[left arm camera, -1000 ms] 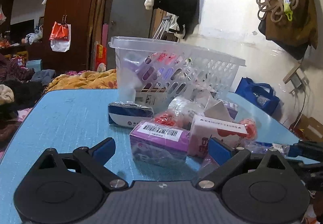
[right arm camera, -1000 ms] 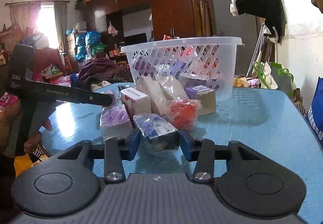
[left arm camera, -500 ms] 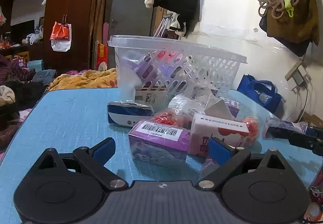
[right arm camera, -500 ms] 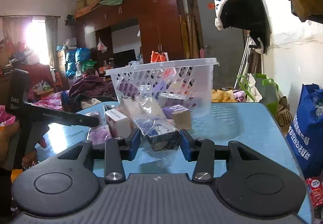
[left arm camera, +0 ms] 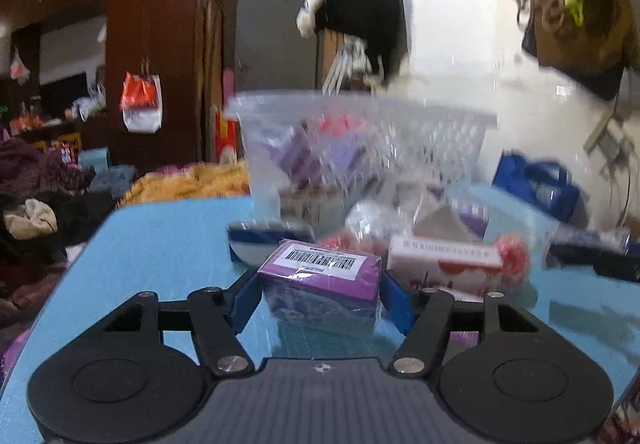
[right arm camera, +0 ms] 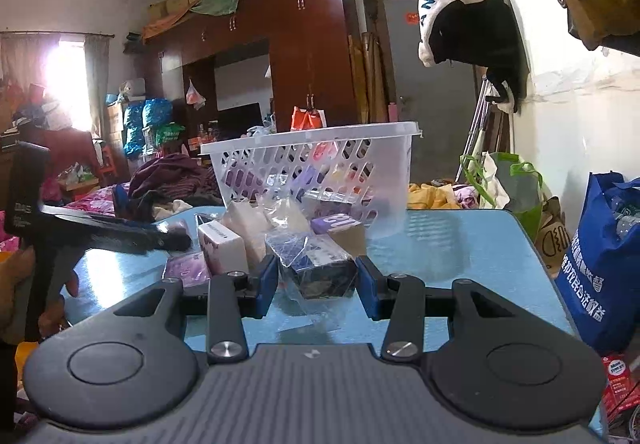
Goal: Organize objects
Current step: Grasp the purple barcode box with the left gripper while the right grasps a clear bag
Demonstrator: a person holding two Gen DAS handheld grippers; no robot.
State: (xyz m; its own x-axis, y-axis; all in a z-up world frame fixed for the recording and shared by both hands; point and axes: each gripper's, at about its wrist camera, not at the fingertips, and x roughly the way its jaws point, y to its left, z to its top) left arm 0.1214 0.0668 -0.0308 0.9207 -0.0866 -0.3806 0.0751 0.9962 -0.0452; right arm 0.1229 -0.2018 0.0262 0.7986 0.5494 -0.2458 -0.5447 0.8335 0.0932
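Observation:
My left gripper (left arm camera: 319,298) is shut on a purple box with a barcode label (left arm camera: 320,284), just above the blue table (left arm camera: 160,244). My right gripper (right arm camera: 317,280) is shut on a dark packet in clear plastic wrap (right arm camera: 316,264), held above the table. A white slotted basket (right arm camera: 320,163) holding several packets stands at the table's far side; it also shows blurred in the left wrist view (left arm camera: 360,147). The left gripper appears in the right wrist view (right arm camera: 100,232) at the left.
Loose items lie in front of the basket: a white and pink box (left arm camera: 444,264), a blue and white pack (left arm camera: 268,240), red netted items (left arm camera: 508,252), a white box (right arm camera: 222,248) and a purple carton (right arm camera: 340,226). A blue bag (right arm camera: 600,264) stands right of the table.
My left gripper has closed on the purple box and moved; its view is now blurred. My right gripper has lifted the wrapped packet and pulled back from the pile.

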